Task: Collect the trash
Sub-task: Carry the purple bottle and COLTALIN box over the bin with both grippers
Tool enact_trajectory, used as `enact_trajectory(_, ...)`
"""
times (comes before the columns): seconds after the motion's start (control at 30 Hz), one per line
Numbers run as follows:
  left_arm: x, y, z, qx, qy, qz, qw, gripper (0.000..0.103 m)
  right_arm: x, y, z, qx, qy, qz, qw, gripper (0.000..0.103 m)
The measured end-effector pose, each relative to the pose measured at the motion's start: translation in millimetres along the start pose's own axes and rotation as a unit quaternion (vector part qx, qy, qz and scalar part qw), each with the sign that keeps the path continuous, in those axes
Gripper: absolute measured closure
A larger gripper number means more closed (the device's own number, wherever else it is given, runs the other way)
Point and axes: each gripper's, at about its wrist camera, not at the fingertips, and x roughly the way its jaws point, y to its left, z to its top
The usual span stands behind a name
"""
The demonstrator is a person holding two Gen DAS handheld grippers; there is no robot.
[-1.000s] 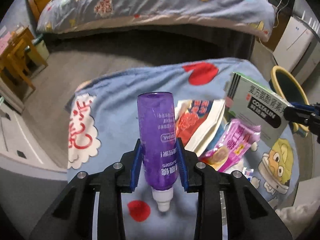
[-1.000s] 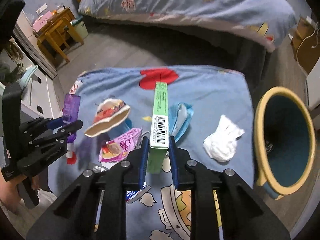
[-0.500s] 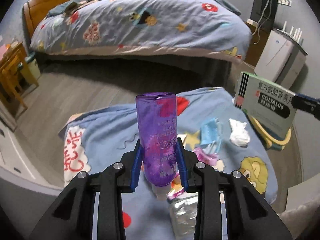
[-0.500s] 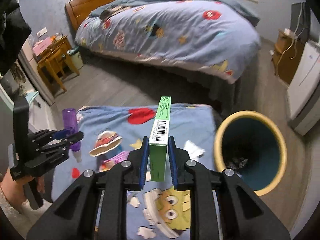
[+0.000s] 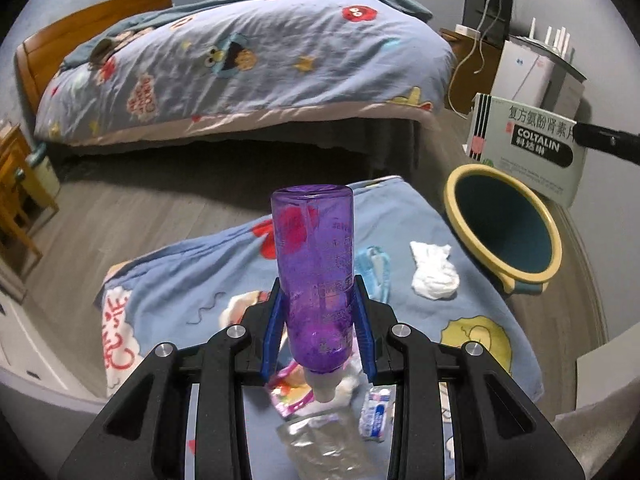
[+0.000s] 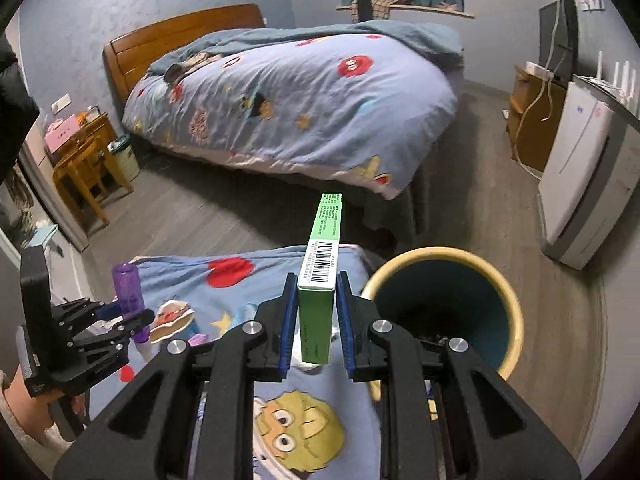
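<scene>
Here the left gripper clamps a purple bottle; the right gripper pinches a green box, seemingly beside the bin.

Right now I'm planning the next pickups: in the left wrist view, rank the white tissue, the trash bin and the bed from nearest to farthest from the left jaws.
1. White tissue: on the blanket, just right of the left gripper.
2. Trash bin: on the floor, farther right.
3. Bed: across the room, behind.

One purple bottle, one green medicine box, one bin, one crumpled tissue, one face mask, two grippers.
</scene>
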Motion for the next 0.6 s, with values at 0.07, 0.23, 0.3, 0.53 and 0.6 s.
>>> enact_trajectory(0.07,2,-11,4,0.009,-0.003,-0.002,1.0,0.07,-1,-13,-1,0.01,-0.001,-0.003,1.0,0.085)
enact_trajectory(0.23,6,-37,13,0.023,-0.006,-0.017,0.9996,0.07,1,-50,-4,0.032,0.001,-0.019,0.999,0.085)
enact_trajectory(0.3,8,-50,17,0.032,-0.007,-0.022,0.9992,0.07,2,-64,-4,0.041,0.003,-0.026,0.999,0.085)
enact_trajectory(0.53,15,-97,36,0.054,-0.016,-0.05,0.9971,0.07,3,-117,-5,0.086,0.002,-0.04,0.996,0.084)
enact_trajectory(0.6,19,-110,42,0.053,-0.016,-0.062,0.9965,0.07,5,-135,-7,0.105,0.004,-0.044,0.994,0.084)
